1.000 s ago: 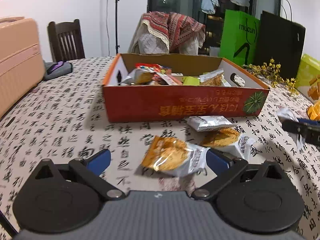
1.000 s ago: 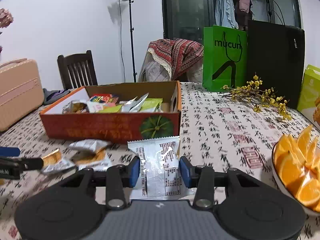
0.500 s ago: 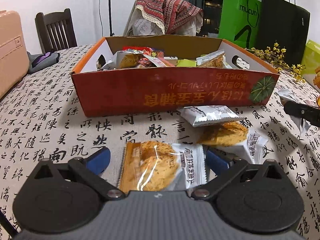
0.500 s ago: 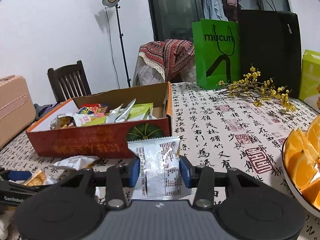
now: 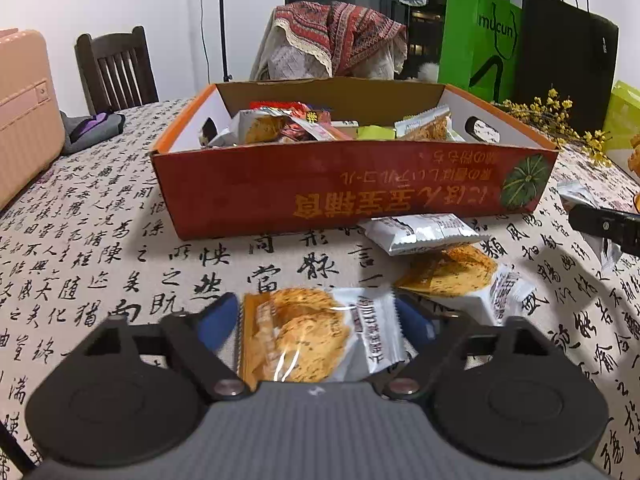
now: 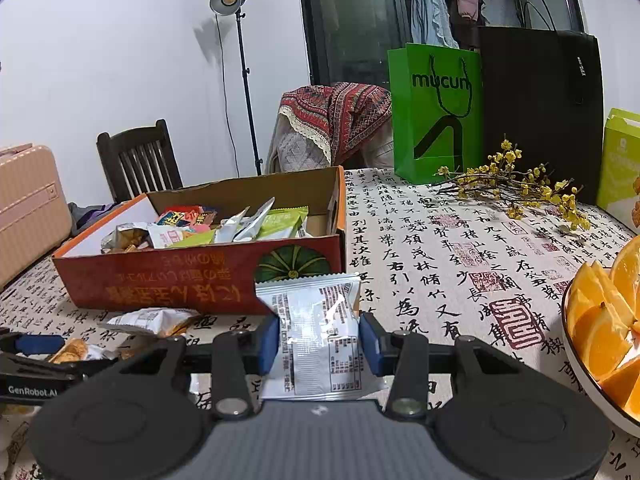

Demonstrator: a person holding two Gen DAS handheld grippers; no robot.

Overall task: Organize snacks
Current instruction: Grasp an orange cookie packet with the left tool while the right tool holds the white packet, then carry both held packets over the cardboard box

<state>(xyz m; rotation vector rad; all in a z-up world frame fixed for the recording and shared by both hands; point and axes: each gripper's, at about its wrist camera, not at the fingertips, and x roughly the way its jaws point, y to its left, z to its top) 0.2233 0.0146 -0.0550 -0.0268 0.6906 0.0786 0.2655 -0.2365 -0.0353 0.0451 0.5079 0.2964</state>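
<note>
An orange cardboard box [image 5: 280, 196] holding several snack packets stands mid-table; it also shows in the right wrist view [image 6: 180, 284]. My left gripper [image 5: 316, 320] is shut on an orange cracker packet [image 5: 304, 336], both blue pads touching its edges. Two more packets, a cracker one [image 5: 452, 272] and a white one [image 5: 420, 232], lie on the cloth before the box. My right gripper [image 6: 318, 340] is shut on a silver-white packet [image 6: 316, 336], held just in front of the box's right corner.
A bowl of orange slices [image 6: 600, 320] sits at the right edge. A green bag [image 6: 436, 112], a black bag [image 6: 540, 104] and yellow flowers [image 6: 516, 184] stand behind. A pink suitcase [image 5: 24, 108] and a chair [image 5: 116, 68] are at the left.
My left gripper has moved forward around the cracker packet and closed its pads onto it. My right gripper has risen slightly toward the box with its silver packet.
</note>
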